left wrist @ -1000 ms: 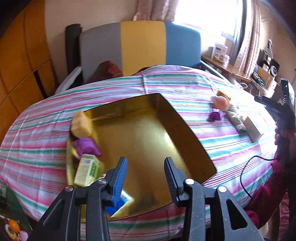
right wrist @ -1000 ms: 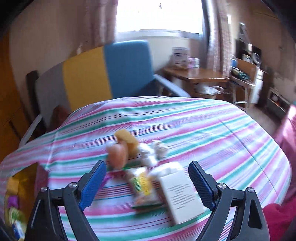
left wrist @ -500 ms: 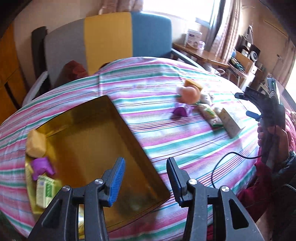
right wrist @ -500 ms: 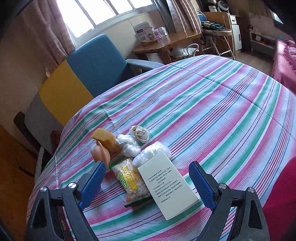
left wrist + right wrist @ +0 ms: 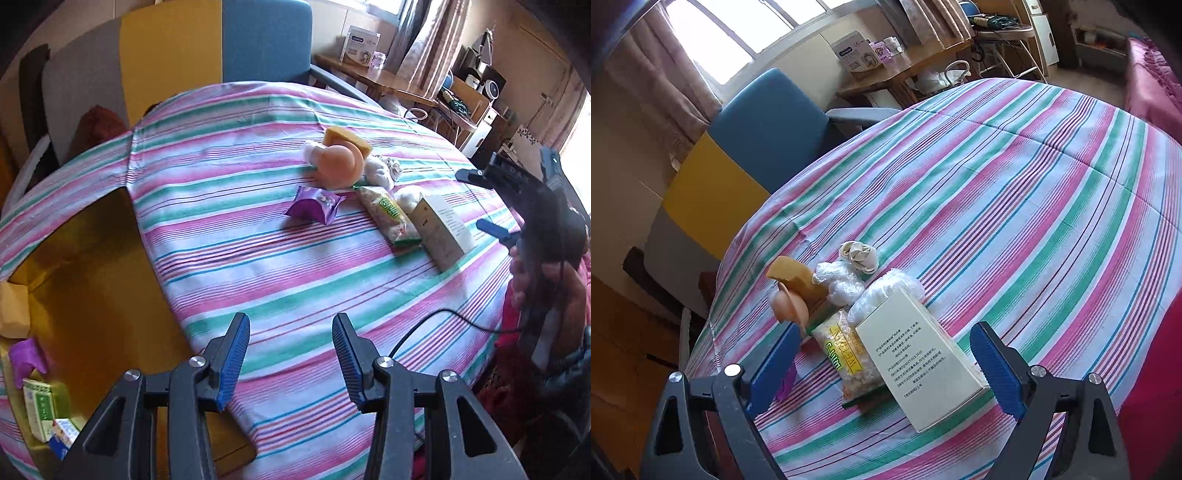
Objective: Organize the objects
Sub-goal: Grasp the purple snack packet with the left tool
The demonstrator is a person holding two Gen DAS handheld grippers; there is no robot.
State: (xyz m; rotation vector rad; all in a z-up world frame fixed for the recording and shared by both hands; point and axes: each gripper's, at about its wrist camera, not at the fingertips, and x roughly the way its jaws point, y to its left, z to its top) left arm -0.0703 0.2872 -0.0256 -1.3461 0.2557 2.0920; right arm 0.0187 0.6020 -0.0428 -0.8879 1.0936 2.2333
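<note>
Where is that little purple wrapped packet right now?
In the left wrist view the purple wrapped packet lies on the striped tablecloth, just in front of the peach-coloured round toy and left of the green-edged snack bag.

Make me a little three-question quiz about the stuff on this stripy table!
1. True or false: the right gripper is squeezing the white cardboard box.
2. Which lies nearest the gold rectangular tray? A) purple foil snack packet B) clear bag of yellow snacks C) the box
3. Fill in: the round peach-coloured toy rests on a ____ sponge.

Key: 1 false, its jaws stand open; 2 A; 3 yellow.
</note>
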